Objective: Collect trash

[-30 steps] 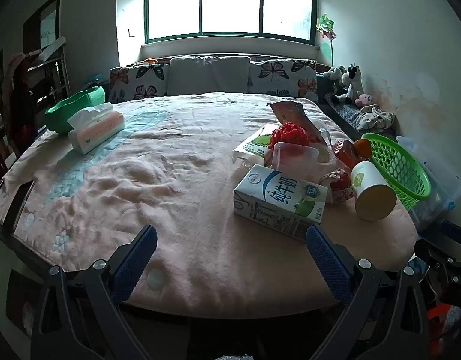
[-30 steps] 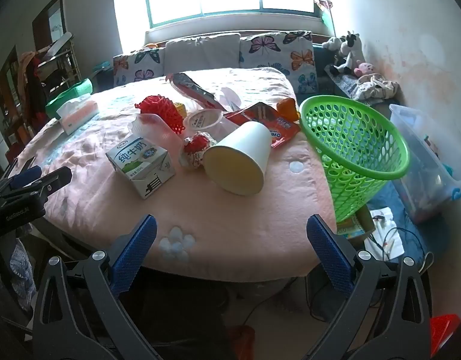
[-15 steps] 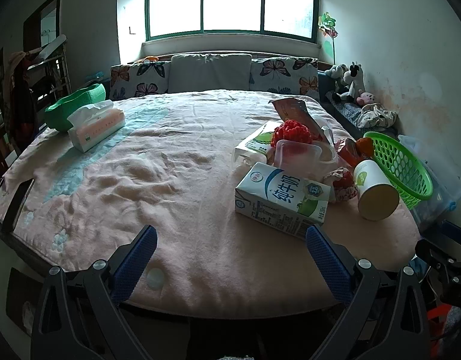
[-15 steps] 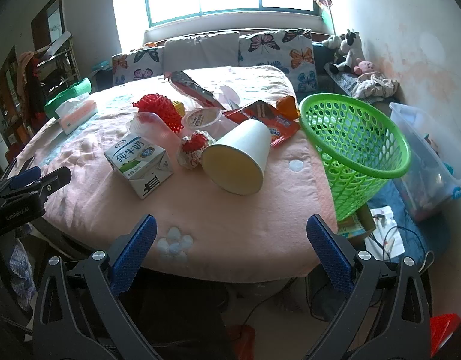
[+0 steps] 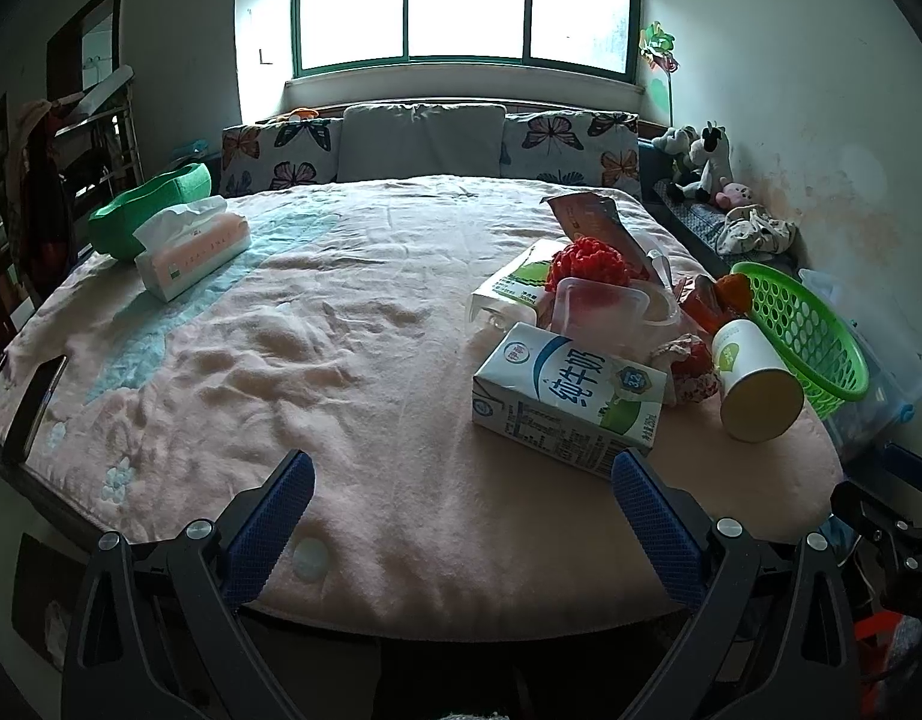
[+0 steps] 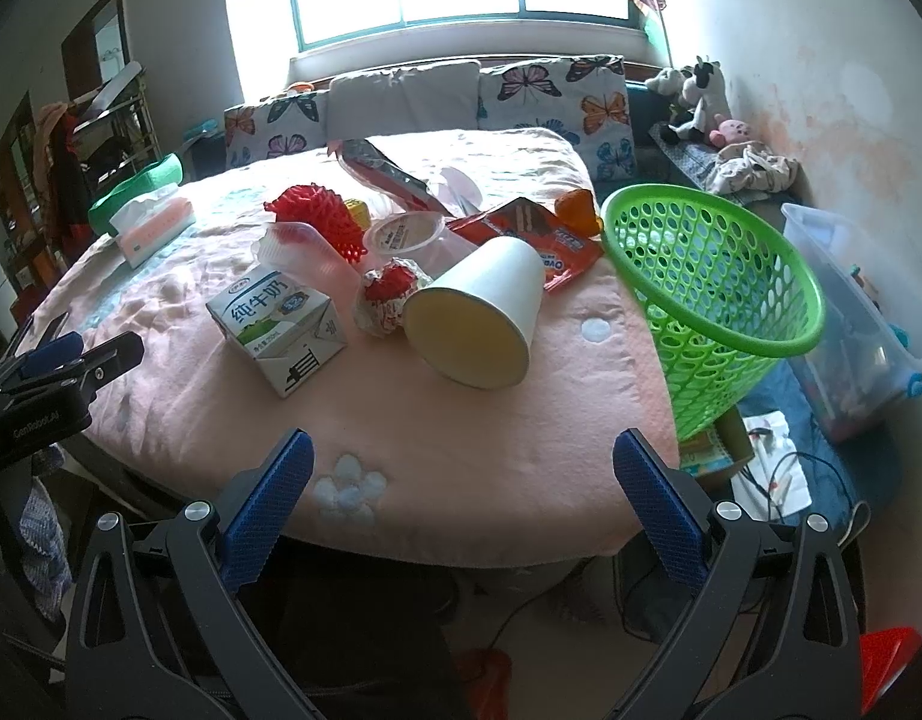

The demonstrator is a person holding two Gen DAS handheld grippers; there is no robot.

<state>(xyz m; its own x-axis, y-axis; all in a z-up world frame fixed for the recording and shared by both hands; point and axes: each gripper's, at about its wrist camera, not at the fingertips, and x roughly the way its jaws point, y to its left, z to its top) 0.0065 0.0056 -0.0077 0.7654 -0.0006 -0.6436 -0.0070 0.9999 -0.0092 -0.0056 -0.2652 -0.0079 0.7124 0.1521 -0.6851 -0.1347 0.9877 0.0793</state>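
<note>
Both grippers hang at the near edge of a round table covered in a soft pink cloth (image 6: 521, 420), and neither holds anything: the left gripper (image 5: 461, 504) and the right gripper (image 6: 461, 480) each have their blue-padded fingers spread wide. The trash sits in a loose heap on the right half of the table. Nearest the right gripper is a paper cup (image 6: 479, 312) on its side, straight ahead and a little beyond the fingertips, its long axis running from the open mouth, which faces the gripper, back and to the right toward its narrow base. The right hand looks the better placed for it, since the green plastic basket (image 6: 710, 288), an open lattice with a smooth rim, stands tilted just past the table edge to that gripper's right. A milk carton (image 5: 566, 396) lies flat ahead and to the right of the left gripper, its long side crossing that gripper's line of reach, so it would likely need a turn of the wrist to pinch across its narrow width. Between carton and cup rests a crumpled foil wrapper (image 6: 389, 294); behind them are a clear plastic tub (image 6: 299, 246), a red spiky ball (image 6: 317, 210), a shiny red snack packet (image 6: 539, 234) and a small lidded pot (image 6: 404, 234). A tissue box (image 5: 191, 246) stands well apart at the far left.
</note>
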